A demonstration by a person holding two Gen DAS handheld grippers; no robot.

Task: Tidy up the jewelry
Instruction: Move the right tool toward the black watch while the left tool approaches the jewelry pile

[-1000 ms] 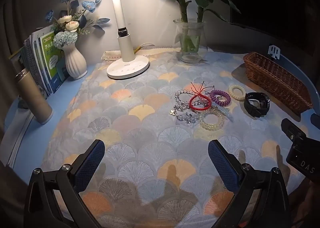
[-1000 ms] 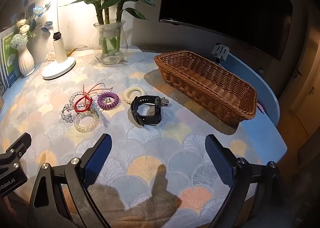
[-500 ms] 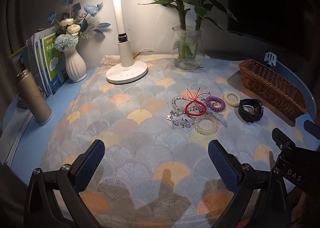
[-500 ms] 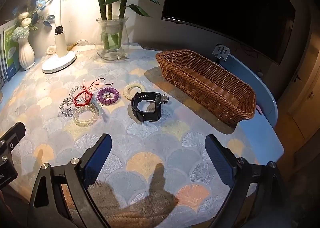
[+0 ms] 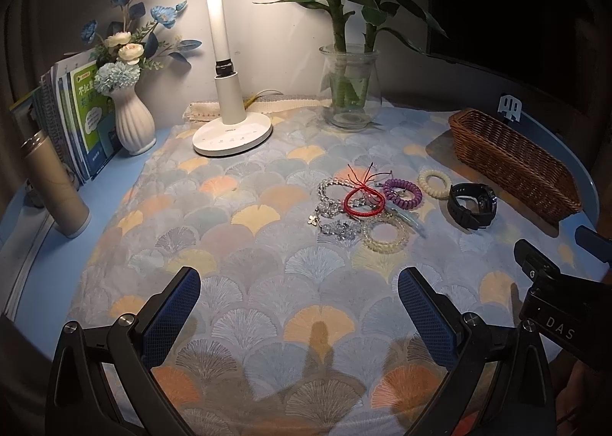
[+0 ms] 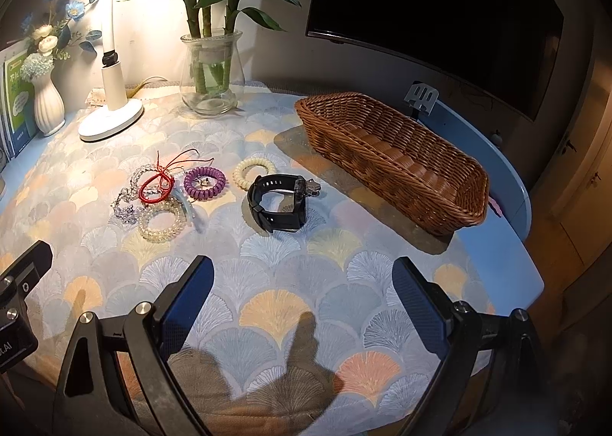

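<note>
A: What are the pieces made of?

B: In the middle of the right wrist view lies a black watch (image 6: pixel 278 202) with a matte strap curled into a loop and a metal clasp. To its upper left sit a cream spiral coil band (image 6: pixel 253 172) and a purple spiral coil band (image 6: pixel 204 182), both ridged like phone cord. Further left a red braided cord bracelet (image 6: pixel 156 187) with loose tassel ends overlaps a clear bead bracelet (image 6: pixel 160 221) and a tangle of crystal beads (image 6: pixel 124 206).

A: And the basket?

B: The wicker basket (image 6: pixel 394 160) is long, brown and tightly woven, on the right of the frame, well apart from the bracelets and near the watch. Everything rests on a tablecloth (image 5: pixel 267 283) printed with fan-shaped scales in grey, peach and yellow.

A: Any writing?

B: "DAS" shows on the black body at the lower right of the left wrist view. The green book cover (image 5: pixel 91 111) at the far left carries Chinese characters too small to read. The lamp base (image 5: pixel 232 134) has a faint mark I cannot make out.

A: The grippers?

B: The left gripper (image 5: pixel 298 306) hangs with its blue textured pads spread wide, holding nothing. The right gripper (image 6: pixel 302 302) is likewise wide apart and empty. Both frames are cut off at the bottom edge.

A: Anything obscured?

B: A small charm among the crystal beads is blurred.
</note>
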